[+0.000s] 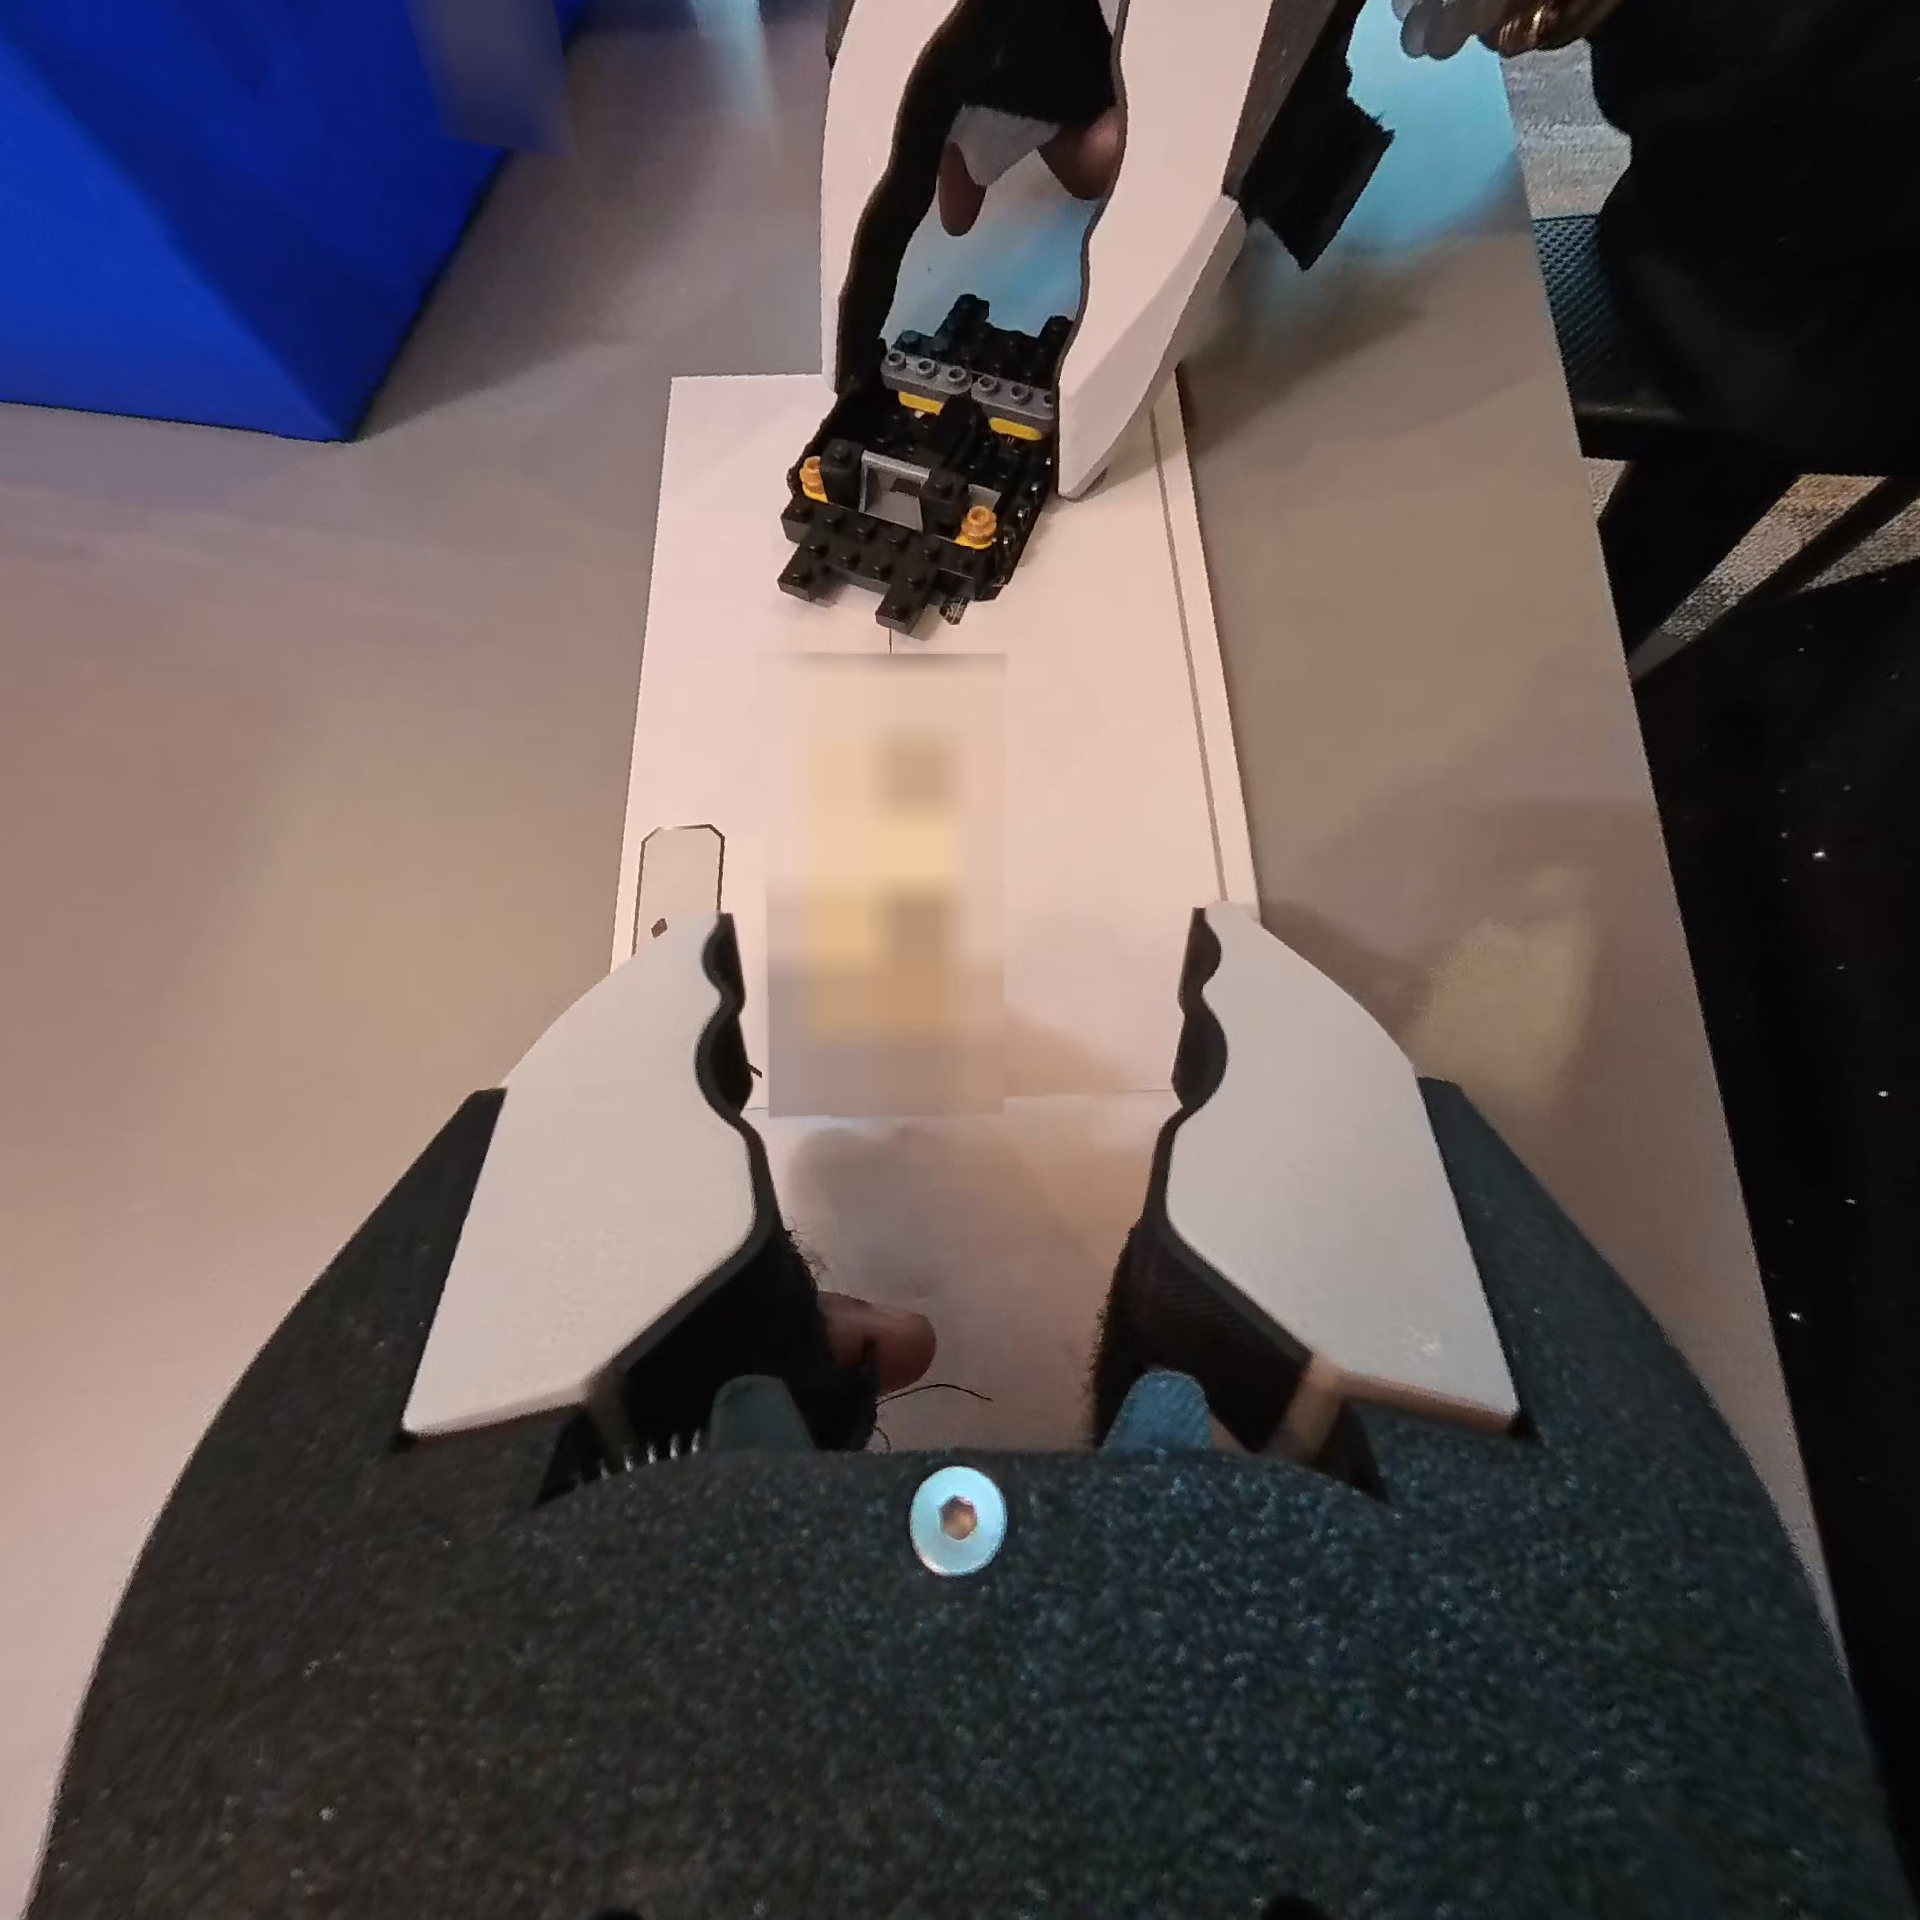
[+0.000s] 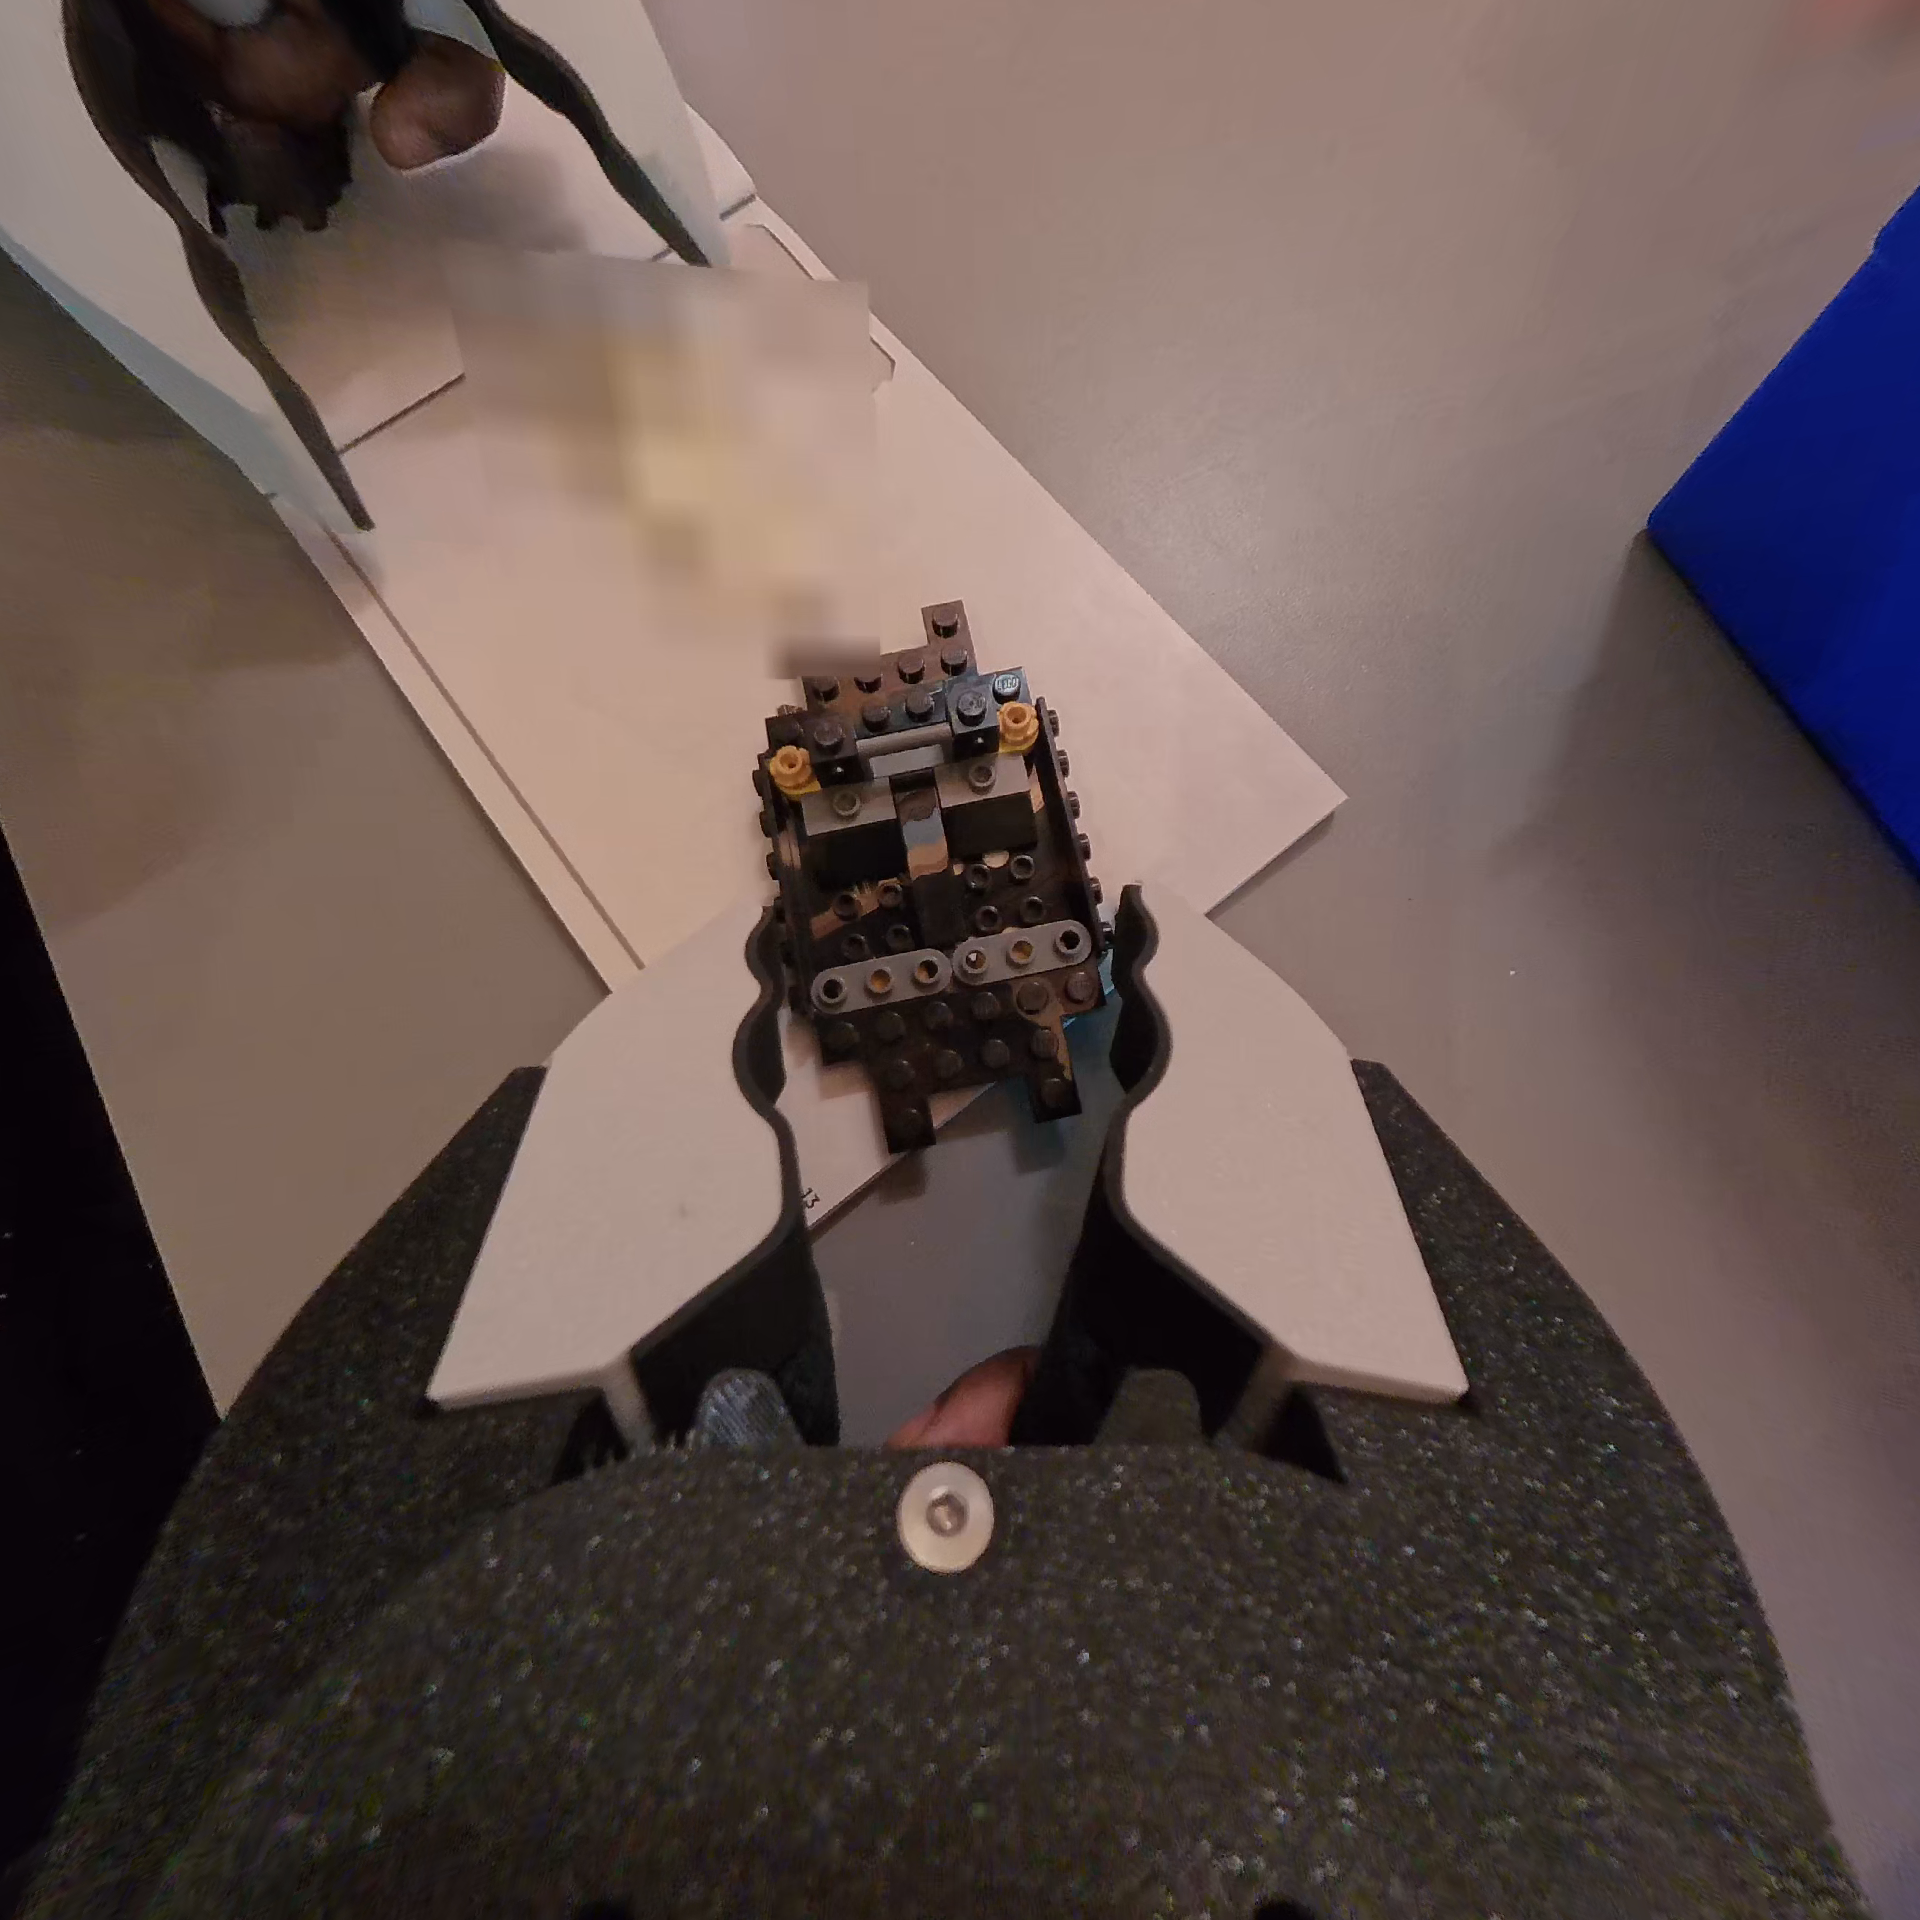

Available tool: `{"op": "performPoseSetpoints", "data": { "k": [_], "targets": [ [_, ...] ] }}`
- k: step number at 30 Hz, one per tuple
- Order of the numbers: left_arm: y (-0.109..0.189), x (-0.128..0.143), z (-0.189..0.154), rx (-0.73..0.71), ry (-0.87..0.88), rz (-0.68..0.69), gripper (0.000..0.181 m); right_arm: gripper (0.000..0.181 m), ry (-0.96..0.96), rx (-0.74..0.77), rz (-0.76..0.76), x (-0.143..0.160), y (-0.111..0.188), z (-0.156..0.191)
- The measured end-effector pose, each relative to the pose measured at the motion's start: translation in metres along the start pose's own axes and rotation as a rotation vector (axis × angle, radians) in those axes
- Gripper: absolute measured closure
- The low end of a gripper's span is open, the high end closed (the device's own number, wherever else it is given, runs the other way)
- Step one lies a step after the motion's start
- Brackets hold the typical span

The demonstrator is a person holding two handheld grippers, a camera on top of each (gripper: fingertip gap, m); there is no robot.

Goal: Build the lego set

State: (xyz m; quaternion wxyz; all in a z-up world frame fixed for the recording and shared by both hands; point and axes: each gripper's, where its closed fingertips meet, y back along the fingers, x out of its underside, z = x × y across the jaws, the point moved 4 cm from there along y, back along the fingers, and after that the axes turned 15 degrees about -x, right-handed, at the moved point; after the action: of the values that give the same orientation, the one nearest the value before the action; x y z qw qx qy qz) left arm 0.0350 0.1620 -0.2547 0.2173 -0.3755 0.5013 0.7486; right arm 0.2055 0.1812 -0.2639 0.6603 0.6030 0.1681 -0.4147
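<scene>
A black lego model [image 2: 925, 883] with grey plates and small yellow studs rests on a white instruction sheet [image 2: 582, 831]. My right gripper [image 2: 951, 920] straddles its rear, and both fingers press against its sides. In the left wrist view the model [image 1: 904, 520] sits at the far end of the sheet [image 1: 1091, 727], with the right gripper [image 1: 966, 436] around it from behind. My left gripper [image 1: 961, 935] is open and empty, above the near end of the sheet and well short of the model. It also shows at the top left of the right wrist view [image 2: 535, 393].
A blue box [image 1: 208, 208] stands at the far left of the grey table [image 1: 260, 831]; it shows at the right in the right wrist view [image 2: 1818, 499]. The table's right edge [image 1: 1621, 727] borders dark floor and a black chair [image 1: 1766, 312]. Left tips to right tips: about 12 cm.
</scene>
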Motion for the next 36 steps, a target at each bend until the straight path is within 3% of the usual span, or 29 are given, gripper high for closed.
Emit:
{"op": "performPoseSetpoints", "data": {
  "k": [36],
  "targets": [
    [-0.0043, 0.0039, 0.0007, 0.002, -0.002, 0.02, 0.112, 0.12, -0.003, 0.027, -0.034, 0.0006, -0.0004, -0.0012]
  ]
}}
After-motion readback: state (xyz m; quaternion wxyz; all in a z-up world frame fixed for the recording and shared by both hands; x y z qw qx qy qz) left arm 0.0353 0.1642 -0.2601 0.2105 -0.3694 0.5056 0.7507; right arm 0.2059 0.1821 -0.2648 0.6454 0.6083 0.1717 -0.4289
